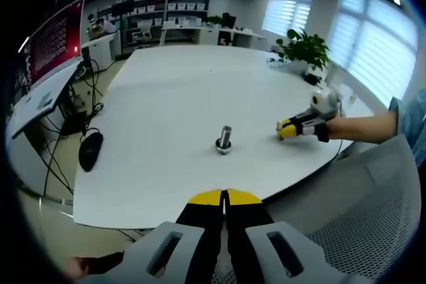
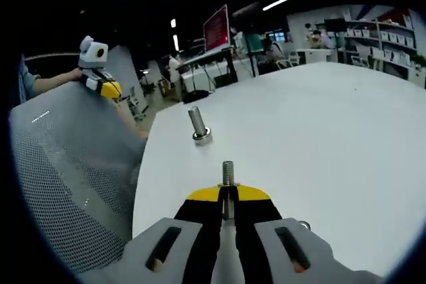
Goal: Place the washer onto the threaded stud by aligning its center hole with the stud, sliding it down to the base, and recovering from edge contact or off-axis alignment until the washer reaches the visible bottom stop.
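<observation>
A wide white tabletop (image 1: pixel 200 84) lies ahead of both grippers, with a mesh chair back (image 1: pixel 359 217) low and to the right of the left gripper (image 1: pixel 225 197). That gripper hangs back over the near edge, its jaws pressed together on nothing.

The right gripper (image 2: pixel 228 195) is over the tabletop, clenched on a short threaded piece (image 2: pixel 228 172) that stands upright between its tips. A thin flat collar at the tips may be the washer; it is too small to tell. The threaded stud (image 2: pixel 198 124) stands upright on its base ahead of the right gripper and slightly to its left, well apart from it. A small ring (image 2: pixel 304 224) lies on the tabletop just beside the right jaw. It too could be a washer, though that cannot be made out.

The step in hand appears to be the approach. To do it well:
- Carry the load forward and left until it sits directly above the stud's top.
- Keep it level so the hole meets the thread squarely.
- Lower it slowly.
- If an edge catches, lift a little, re-centre and try again rather than push.
- Keep the grip until the piece is at the base.
</observation>
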Motion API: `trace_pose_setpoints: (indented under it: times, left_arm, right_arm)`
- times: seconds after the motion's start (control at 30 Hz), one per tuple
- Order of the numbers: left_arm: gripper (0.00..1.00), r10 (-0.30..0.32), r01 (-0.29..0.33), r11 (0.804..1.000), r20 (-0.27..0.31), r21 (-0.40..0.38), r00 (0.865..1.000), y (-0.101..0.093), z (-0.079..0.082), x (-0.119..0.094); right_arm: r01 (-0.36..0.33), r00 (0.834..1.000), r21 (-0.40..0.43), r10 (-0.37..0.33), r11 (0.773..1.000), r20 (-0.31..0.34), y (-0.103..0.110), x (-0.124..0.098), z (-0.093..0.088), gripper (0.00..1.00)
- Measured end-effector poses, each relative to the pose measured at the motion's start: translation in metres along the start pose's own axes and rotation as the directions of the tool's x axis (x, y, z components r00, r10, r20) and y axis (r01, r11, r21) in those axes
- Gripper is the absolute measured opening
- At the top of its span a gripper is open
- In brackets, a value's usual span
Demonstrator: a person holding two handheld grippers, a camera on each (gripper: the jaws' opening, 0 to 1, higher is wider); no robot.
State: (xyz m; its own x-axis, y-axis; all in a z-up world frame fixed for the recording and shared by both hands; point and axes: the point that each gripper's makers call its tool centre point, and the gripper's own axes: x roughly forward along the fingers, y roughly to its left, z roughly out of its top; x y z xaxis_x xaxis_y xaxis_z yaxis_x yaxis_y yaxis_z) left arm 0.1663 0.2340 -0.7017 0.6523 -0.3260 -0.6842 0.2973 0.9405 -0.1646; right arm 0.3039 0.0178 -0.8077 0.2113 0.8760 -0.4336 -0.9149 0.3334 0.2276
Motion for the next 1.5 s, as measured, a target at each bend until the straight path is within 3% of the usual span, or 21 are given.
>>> trace_pose_setpoints:
  times: [0.13, 0.27, 0.4, 0.47, 0.63, 0.77, 0.8, 0.83, 0.9, 1.0, 1.1, 1.23, 1.37, 1.5]
  left_arm:
    - [0.00, -0.003, 0.003, 1.000, 0.002, 0.005, 1.000, -0.001, 0.001, 0.000]
    - [0.00, -0.005, 0.005, 1.000, 0.006, 0.006, 1.000, -0.001, 0.001, 0.000]
    - [0.00, -0.005, 0.005, 1.000, 0.013, 0.006, 1.000, -0.001, 0.003, 0.000]
    - [0.00, -0.005, 0.005, 1.000, 0.005, 0.007, 1.000, -0.001, 0.001, 0.001]
    - [0.00, -0.002, 0.002, 1.000, 0.001, 0.007, 1.000, 0.000, 0.000, 0.001]
    - [0.00, 0.000, 0.000, 1.000, -0.001, 0.006, 1.000, 0.000, 0.000, 0.001]
    - [0.00, 0.000, 0.000, 1.000, 0.001, 0.006, 1.000, 0.000, 0.001, 0.001]
    - [0.00, -0.001, 0.001, 1.000, 0.003, 0.006, 1.000, 0.000, 0.001, 0.001]
    - [0.00, 0.000, 0.000, 1.000, 0.005, 0.005, 1.000, 0.000, 0.001, 0.000]
    - [0.00, -0.001, 0.001, 1.000, 0.014, 0.004, 1.000, -0.001, 0.003, 0.000]
    - [0.00, -0.003, 0.002, 1.000, 0.020, 0.002, 1.000, -0.001, 0.004, 0.000]
    - [0.00, -0.003, 0.003, 1.000, 0.029, 0.002, 1.000, 0.000, 0.005, 0.000]
    - [0.00, -0.002, 0.002, 1.000, 0.036, 0.001, 0.999, 0.000, 0.006, -0.001]
    - [0.00, -0.002, 0.002, 1.000, 0.044, -0.001, 0.999, 0.000, 0.008, -0.001]
  right_arm:
    - [0.013, 1.000, -0.043, -0.012, 0.999, 0.011, 0.001, -0.001, 0.000, 0.08]
    - [0.002, 0.998, -0.051, -0.006, 0.999, -0.064, 0.003, -0.003, -0.015, 0.09]
    - [0.005, 0.999, -0.065, -0.007, 0.998, -0.034, 0.004, -0.005, -0.013, 0.03]
    - [0.006, 0.997, -0.062, -0.011, 0.998, -0.075, 0.003, -0.005, -0.019, 0.03]
    - [0.008, 0.997, -0.055, -0.012, 0.998, -0.074, 0.003, -0.007, -0.005, 0.07]
    - [-0.027, 0.981, -0.181, -0.009, 0.983, -0.192, 0.004, -0.002, 0.005, 0.10]
    - [-0.053, 0.972, -0.193, 0.007, 0.980, -0.233, 0.007, 0.000, 0.005, 0.10]
    - [-0.079, 0.956, -0.252, 0.002, 0.964, -0.293, 0.009, 0.005, 0.008, 0.10]
    - [-0.135, 0.923, -0.289, 0.014, 0.948, -0.384, 0.013, 0.009, 0.004, 0.10]
    - [-0.195, 0.852, -0.354, -0.021, 0.915, -0.523, 0.011, 0.015, -0.007, 0.10]
    - [-0.243, 0.806, -0.353, -0.014, 0.903, -0.592, 0.013, 0.018, -0.013, 0.10]
    - [-0.245, 0.785, -0.323, -0.009, 0.914, -0.620, 0.012, 0.025, -0.014, 0.10]
    - [-0.272, 0.736, -0.300, -0.003, 0.914, -0.677, 0.014, 0.025, -0.021, 0.11]
    - [-0.286, 0.719, -0.319, -0.018, 0.904, -0.695, 0.015, 0.023, -0.026, 0.10]
